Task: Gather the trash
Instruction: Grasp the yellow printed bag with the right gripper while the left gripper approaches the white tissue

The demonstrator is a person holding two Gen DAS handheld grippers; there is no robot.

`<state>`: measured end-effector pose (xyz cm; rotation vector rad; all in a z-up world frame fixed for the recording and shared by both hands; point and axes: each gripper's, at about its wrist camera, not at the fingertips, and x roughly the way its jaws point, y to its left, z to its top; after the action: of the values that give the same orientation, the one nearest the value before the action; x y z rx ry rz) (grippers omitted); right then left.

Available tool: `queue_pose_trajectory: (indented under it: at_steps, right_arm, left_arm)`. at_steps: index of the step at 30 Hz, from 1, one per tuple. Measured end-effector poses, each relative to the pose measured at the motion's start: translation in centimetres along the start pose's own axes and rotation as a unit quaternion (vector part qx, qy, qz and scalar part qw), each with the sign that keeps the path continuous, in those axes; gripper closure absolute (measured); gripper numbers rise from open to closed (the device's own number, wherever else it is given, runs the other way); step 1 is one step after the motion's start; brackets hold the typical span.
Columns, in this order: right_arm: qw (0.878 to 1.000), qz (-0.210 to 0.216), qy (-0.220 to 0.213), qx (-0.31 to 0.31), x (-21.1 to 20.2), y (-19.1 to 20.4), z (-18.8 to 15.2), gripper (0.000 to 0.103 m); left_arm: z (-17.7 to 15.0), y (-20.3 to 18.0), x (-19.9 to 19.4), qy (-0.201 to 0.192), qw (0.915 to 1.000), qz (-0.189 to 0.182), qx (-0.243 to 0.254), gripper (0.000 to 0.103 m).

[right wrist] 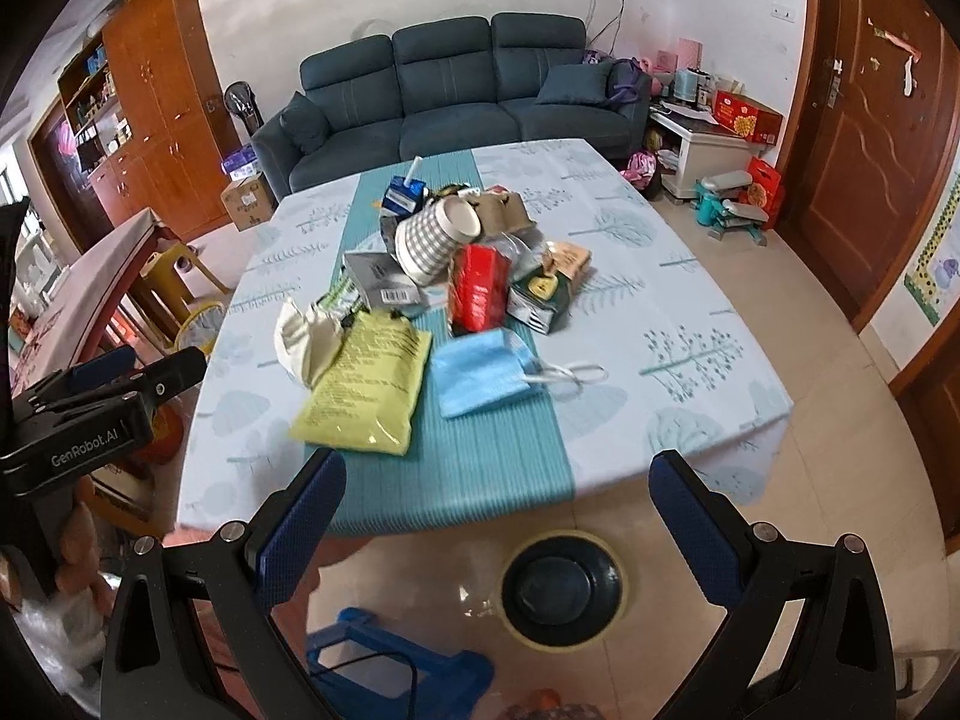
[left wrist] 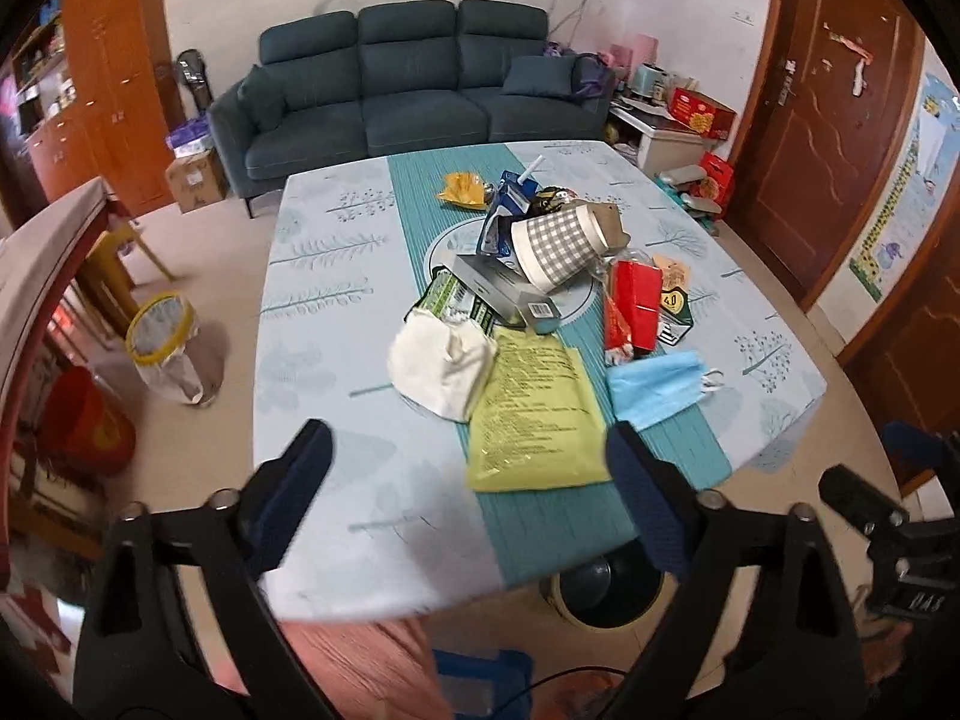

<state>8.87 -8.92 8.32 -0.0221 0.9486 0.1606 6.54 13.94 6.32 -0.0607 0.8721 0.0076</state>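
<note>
Judging by the heap of trash [left wrist: 540, 300] lying untouched mid-frame on the table [left wrist: 336, 312], collecting has hardly begun: both the left tongs [left wrist: 468, 462] and right tongs [right wrist: 498, 480] gape wide and empty at the lower edge.

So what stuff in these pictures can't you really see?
- Yellow-green packet: its print is too small and blurred to read in both views.
- Orange wrapper: seen in the left view; in the right view the trash pile hides it.
- Bin with a yellow rim: in the right view the table covers most of it.
- Lidded bin on the floor: in the left view the table edge and a finger hide part of it.
</note>
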Motion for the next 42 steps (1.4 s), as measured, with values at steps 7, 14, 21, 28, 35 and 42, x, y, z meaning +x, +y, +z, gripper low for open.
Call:
queue_pose_trajectory:
  at_steps: [7,14,21,28,35,42]
  right_arm:
    - [1.000,0.022,0.005,0.021,2.9,2.7,2.1,0.009]
    - [0.995,0.071,0.059,0.043,9.5,5.8,3.1,0.018]
    - [0.982,0.114,0.127,0.081,17.2,7.0,4.7,0.021]
    - [0.974,0.095,0.175,0.105,23.5,7.3,6.0,0.021]
    - [0.971,0.061,0.205,0.107,28.1,7.7,6.9,0.021]
    - [0.965,0.054,0.227,0.122,31.2,7.6,7.2,0.021]
  left_arm:
    - [2.6,5.3,2.7,0.047,0.9985,-0.027,0.010,0.019]
    - [4.1,9.5,7.2,0.095,0.9937,-0.058,0.010,0.019]
    - [5.4,12.4,11.9,0.130,0.9857,-0.107,-0.006,0.019]
    - [5.8,12.5,14.6,0.148,0.9793,-0.138,0.010,0.019]
    - [6.6,12.1,16.7,0.163,0.9723,-0.166,0.029,0.019]
    - [7.2,11.0,17.4,0.158,0.9670,-0.190,0.061,0.019]
